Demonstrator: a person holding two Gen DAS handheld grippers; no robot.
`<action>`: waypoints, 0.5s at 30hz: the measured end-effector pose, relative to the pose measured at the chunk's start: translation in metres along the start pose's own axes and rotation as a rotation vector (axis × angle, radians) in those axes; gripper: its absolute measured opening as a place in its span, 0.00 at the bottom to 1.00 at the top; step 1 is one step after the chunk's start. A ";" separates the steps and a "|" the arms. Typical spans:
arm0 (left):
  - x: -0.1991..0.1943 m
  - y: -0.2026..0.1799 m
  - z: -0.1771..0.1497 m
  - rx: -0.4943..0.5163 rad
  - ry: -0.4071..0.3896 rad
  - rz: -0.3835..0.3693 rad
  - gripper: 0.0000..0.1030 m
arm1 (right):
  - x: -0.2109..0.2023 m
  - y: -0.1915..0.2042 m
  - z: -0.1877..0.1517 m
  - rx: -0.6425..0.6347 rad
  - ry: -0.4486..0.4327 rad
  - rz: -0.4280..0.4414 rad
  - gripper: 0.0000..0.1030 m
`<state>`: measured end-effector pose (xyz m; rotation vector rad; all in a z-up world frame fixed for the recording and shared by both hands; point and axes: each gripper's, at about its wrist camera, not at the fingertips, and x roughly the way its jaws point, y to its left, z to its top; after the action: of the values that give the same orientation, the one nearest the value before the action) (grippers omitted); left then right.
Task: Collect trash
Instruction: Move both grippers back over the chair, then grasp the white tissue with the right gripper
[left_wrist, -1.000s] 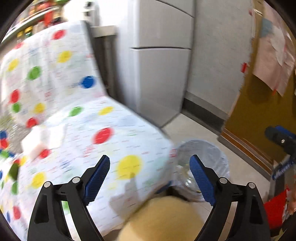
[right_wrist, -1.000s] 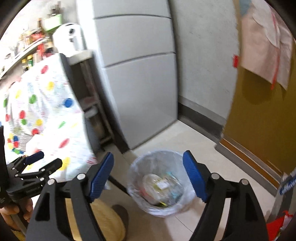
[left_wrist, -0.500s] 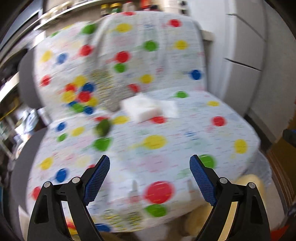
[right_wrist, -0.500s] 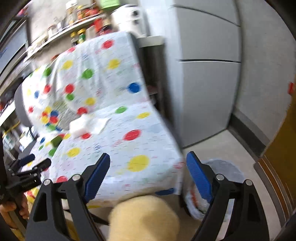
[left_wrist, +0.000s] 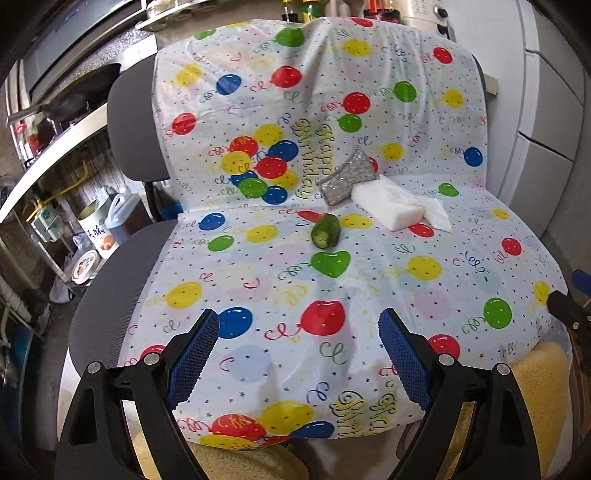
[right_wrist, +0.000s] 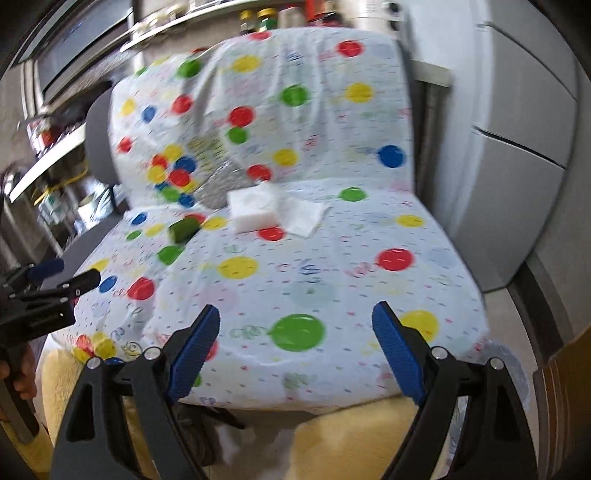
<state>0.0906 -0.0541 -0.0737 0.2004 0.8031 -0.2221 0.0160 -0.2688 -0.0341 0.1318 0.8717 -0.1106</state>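
Left gripper (left_wrist: 297, 347): jaws spread wide, nothing between them, hovering over the front edge of the chair seat. Right gripper (right_wrist: 295, 341): same, wide apart and empty, also over the front edge; the right-wrist view is motion-blurred.

Each one shows in the other's camera: left one at 9 o'clock in the right-wrist view, right one clipped at 3 o'clock in the left-wrist view.

Chair is draped in a balloon-print cover (left_wrist: 369, 295) (right_wrist: 295, 266) over both seat and backrest. Yellow fuzzy fabric (left_wrist: 537, 373) (right_wrist: 354, 435) sits below the seat's front edge.

Trash is all at the rear of the seat, near 12 o'clock from the left gripper:
- Bitten green cucumber stub (left_wrist: 325, 231) (right_wrist: 183, 228), lying on the seat, nearest of the lot, apart from the rest.
- White sponge block (left_wrist: 387, 209) (right_wrist: 255, 208) behind it toward 1 o'clock, with a crumpled white tissue (left_wrist: 436, 214) (right_wrist: 304, 216) touching its right side.
- Silver glittery wrapper (left_wrist: 345, 178) (right_wrist: 216, 186) leaning at the seat/backrest crease, touching the block's far left corner.

From the right gripper the same cluster sits at 11 o'clock.

Background: grey cabinet fronts (right_wrist: 517, 147) at 2 o'clock, shelf with jars (left_wrist: 314, 5) at 12 o'clock behind the backrest.
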 end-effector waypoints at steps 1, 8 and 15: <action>0.000 0.004 0.000 -0.005 0.001 0.007 0.85 | 0.004 0.005 0.004 -0.015 0.002 0.006 0.81; 0.005 0.033 0.001 -0.053 0.016 0.065 0.85 | 0.029 0.034 0.030 -0.083 0.012 0.046 0.81; 0.020 0.061 0.006 -0.104 0.045 0.122 0.85 | 0.056 0.043 0.045 -0.102 0.035 0.073 0.81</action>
<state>0.1245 0.0001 -0.0785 0.1566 0.8421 -0.0604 0.0917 -0.2362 -0.0455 0.0703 0.9049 0.0045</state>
